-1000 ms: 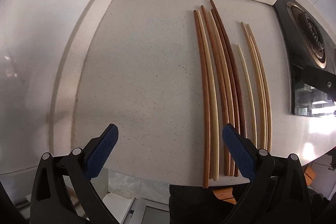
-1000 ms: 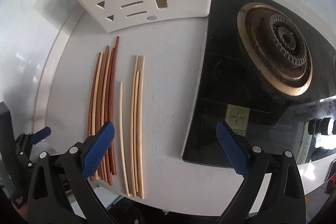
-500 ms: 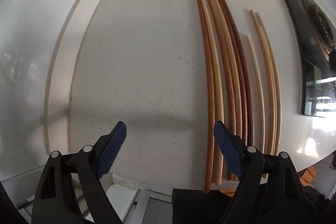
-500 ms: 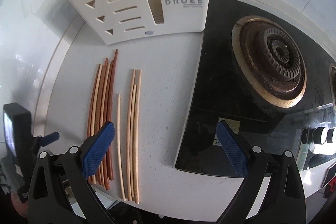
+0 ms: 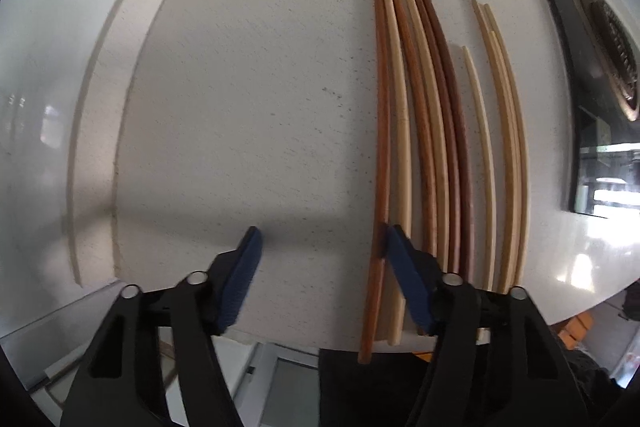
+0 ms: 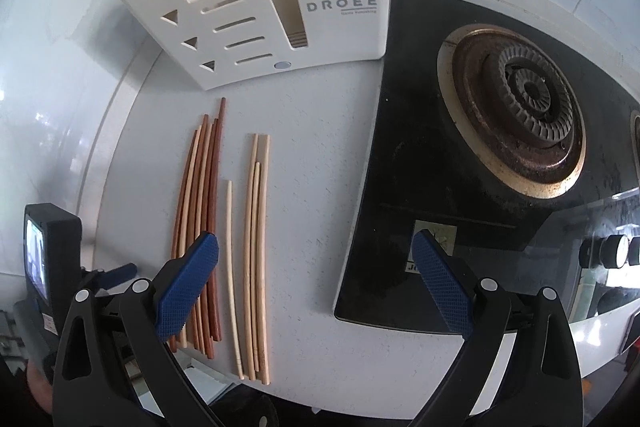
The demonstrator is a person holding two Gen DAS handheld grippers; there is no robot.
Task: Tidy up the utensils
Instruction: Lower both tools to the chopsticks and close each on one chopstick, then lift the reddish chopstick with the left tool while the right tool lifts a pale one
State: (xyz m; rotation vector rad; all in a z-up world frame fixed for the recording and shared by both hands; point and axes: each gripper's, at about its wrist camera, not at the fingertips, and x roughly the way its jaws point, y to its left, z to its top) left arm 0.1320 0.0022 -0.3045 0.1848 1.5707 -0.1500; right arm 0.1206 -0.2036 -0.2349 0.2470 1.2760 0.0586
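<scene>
Left gripper [image 5: 320, 243], lower centre of its view, points straight down at the white speckled countertop [image 5: 248, 99]. Jaws half wide and just been closing; only bare counter between the blue pads. Right pad touches or just overlaps the outermost dark reddish-brown wooden chopstick [image 5: 381, 131]; cannot tell which.

Bundle of mixed brown and cream chopsticks [image 5: 424, 115] lies centre-right; group of pale bamboo chopsticks [image 5: 504, 147] further right, slightly apart.

Right gripper [image 6: 316, 267], lower centre of its view, jaws wide, holding nothing.

Risks (judgement): if closing continues, the pad may shove the outer stick sideways or roll it rather than pinch it. Near ends overhang the counter edge at frame bottom, so a nudged stick could drop off.

Cream plastic slotted utensil holder [image 6: 256, 23], upper centre: layered edges in one slot, content otherwise unclear.
</scene>
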